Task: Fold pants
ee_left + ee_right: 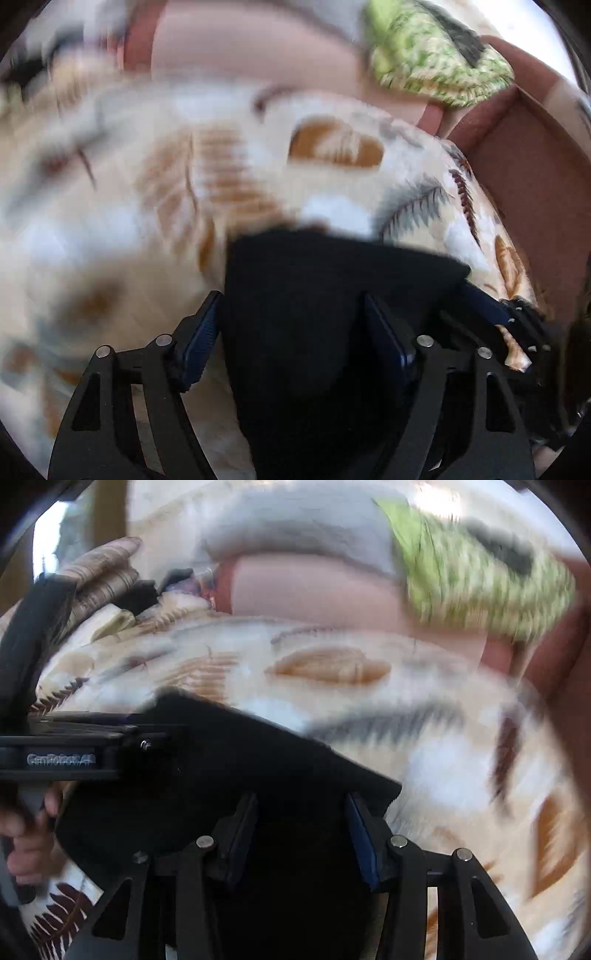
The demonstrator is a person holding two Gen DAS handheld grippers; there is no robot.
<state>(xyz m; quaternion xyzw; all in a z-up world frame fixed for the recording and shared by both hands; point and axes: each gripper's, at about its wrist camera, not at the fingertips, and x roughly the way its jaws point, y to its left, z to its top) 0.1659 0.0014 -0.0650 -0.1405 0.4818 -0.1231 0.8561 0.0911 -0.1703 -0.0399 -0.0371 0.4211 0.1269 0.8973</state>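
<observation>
The black pants (332, 295) lie on a cream bedspread with a fern print (184, 184). My left gripper (291, 310) has its fingers spread wide, with the black cloth filling the gap between them; whether the pads press on it I cannot tell. In the right wrist view the pants (240, 757) show as a dark folded slab. My right gripper (301, 812) also has its fingers apart around the cloth. The left gripper's body (74, 749) shows at the left edge of the right wrist view, over the pants. Both views are blurred by motion.
A green patterned pillow (436, 55) lies at the far right, also in the right wrist view (480, 583). A pink cushion (258, 51) lies behind the bedspread. A reddish-brown bed frame (524, 155) runs along the right. Bunched striped fabric (99, 576) sits far left.
</observation>
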